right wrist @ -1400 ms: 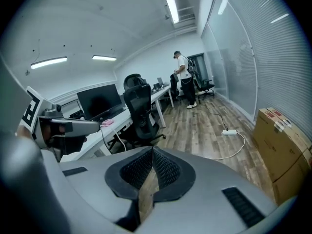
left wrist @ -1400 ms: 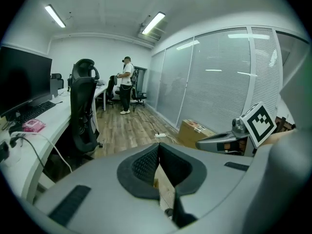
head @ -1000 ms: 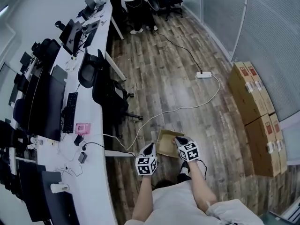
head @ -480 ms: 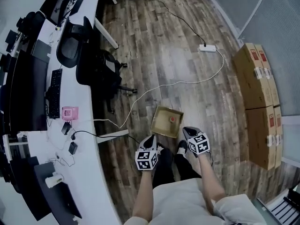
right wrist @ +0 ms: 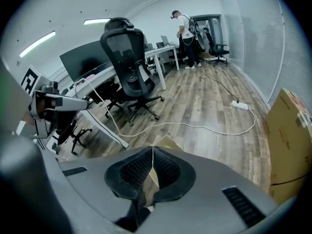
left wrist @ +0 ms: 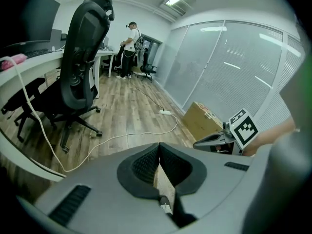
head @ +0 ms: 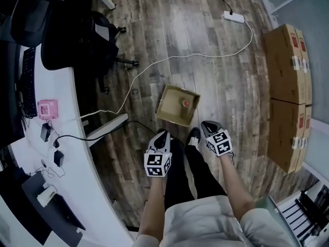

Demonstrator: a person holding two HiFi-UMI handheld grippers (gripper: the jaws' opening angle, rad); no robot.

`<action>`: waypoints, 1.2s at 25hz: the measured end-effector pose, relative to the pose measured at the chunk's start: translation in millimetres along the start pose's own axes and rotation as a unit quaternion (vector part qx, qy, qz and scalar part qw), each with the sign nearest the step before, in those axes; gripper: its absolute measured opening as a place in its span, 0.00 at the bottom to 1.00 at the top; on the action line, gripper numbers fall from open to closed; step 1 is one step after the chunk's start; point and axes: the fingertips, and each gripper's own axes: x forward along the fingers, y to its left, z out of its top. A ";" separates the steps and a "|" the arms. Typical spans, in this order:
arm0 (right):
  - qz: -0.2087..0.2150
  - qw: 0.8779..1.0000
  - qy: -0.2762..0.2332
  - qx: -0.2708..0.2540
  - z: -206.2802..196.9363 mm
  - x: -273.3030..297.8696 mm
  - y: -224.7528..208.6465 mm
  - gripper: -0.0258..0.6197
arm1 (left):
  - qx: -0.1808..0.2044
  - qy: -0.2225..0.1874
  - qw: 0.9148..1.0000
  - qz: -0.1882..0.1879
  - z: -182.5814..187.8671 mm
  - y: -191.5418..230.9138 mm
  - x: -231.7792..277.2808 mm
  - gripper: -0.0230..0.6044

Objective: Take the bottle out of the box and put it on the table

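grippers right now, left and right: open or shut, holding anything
Left gripper: shut, jaws together, holding nothing.
Right gripper: shut, jaws together, holding nothing.

Seen from the head view: my left gripper (head: pixel 163 136) and right gripper (head: pixel 206 125) are held side by side, apart from each other, both angled forward and down. Each gripper's jaws meet at the tips — nothing sits between the pads. My left forearm (head: pixel 153 206) and right forearm (head: pixel 234 183), both bare, extend from the torso, one behind each gripper.
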 end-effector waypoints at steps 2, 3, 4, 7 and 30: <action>-0.005 1.000 0.010 -0.005 -9.8 22.9 -3.4 0.10 | -0.007 0.008 1.000 0.000 -17.0 12.7 12.8 0.06; -0.007 1.000 0.015 -0.006 -15.4 33.3 -4.1 0.10 | -0.009 0.014 1.000 0.000 -26.1 18.6 18.5 0.06; -0.007 1.000 0.020 -0.006 -21.3 43.3 -4.5 0.10 | -0.007 0.020 1.000 -0.001 -35.0 24.6 24.0 0.06; -0.007 0.999 0.035 0.000 -38.9 71.3 -8.0 0.10 | 0.004 0.033 0.999 0.000 -56.4 46.3 39.3 0.06; -0.025 0.997 0.068 -0.029 -94.3 224.9 -51.0 0.10 | 0.019 0.054 0.997 -0.048 -163.3 110.4 154.0 0.06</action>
